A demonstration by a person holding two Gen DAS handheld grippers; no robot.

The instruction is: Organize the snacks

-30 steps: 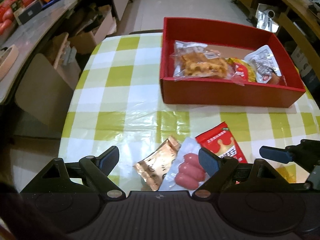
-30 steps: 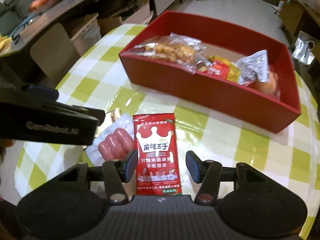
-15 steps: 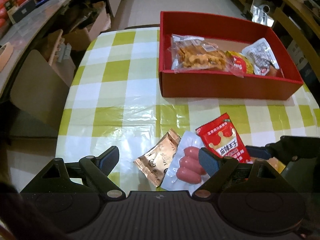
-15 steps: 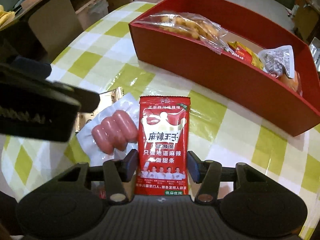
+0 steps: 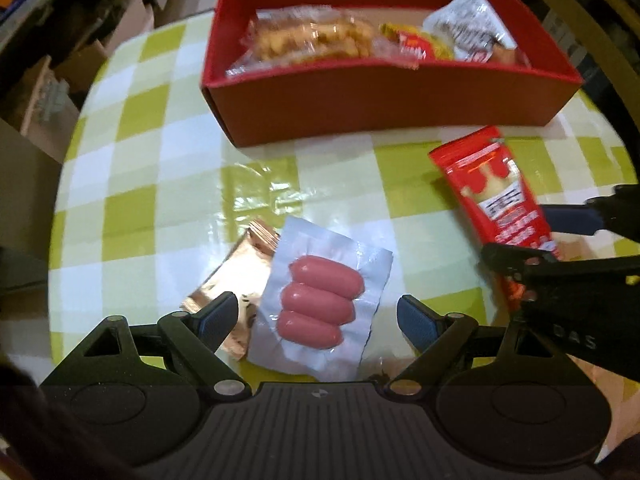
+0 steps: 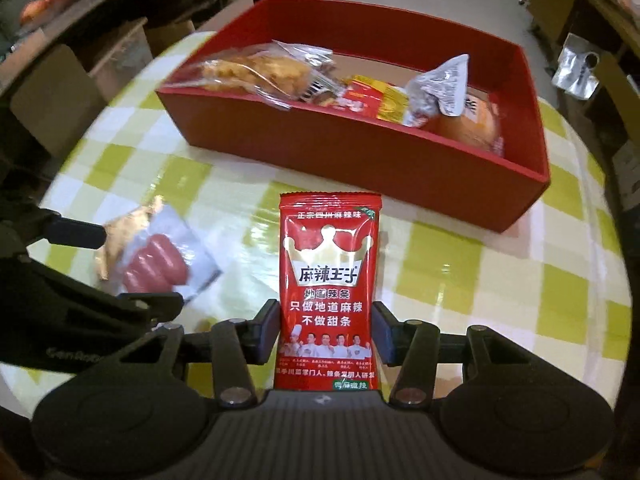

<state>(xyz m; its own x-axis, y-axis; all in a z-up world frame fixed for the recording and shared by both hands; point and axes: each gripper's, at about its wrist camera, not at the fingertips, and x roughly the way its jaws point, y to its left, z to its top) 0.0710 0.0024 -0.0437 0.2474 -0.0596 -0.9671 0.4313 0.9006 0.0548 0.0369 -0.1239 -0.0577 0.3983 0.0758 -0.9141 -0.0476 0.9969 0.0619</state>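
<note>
Right, we've got the right gripper (image 6: 326,330) closed on the red spicy-strip packet (image 6: 329,292), both pads pressed against the packet's long edges w/ its lower half between them. The packet sticks out straight ahead of the jaws, top seam pointing toward the red box (image 6: 400,160), which sits just beyond it. From the left wrist view the same packet (image 5: 496,196) shows off to the right of the left jaws, tilted, its lower end running into the right gripper (image 5: 548,240).

Our left gripper (image 5: 318,314) is wide open, nothing held. The sausage pack (image 5: 320,300), three pink sausages in clear vacuum wrap, lies flat on the checked tablecloth (image 5: 160,168) directly between and just ahead of the left jaws, closer to the left pad than the right. The gold foil sachet (image 5: 236,272) is tucked partly under the pack's left edge, w/ the left finger (image 5: 218,316) right over its near corner; can't tell if the finger touches it.

Box is straight ahead of the left jaws, well beyond the sausage pack. Inside: a clear bag of fried snacks (image 5: 308,40) on the left, a small red-yellow packet (image 5: 416,44) mid, and a white wrapper (image 5: 468,28) at the right.
</note>
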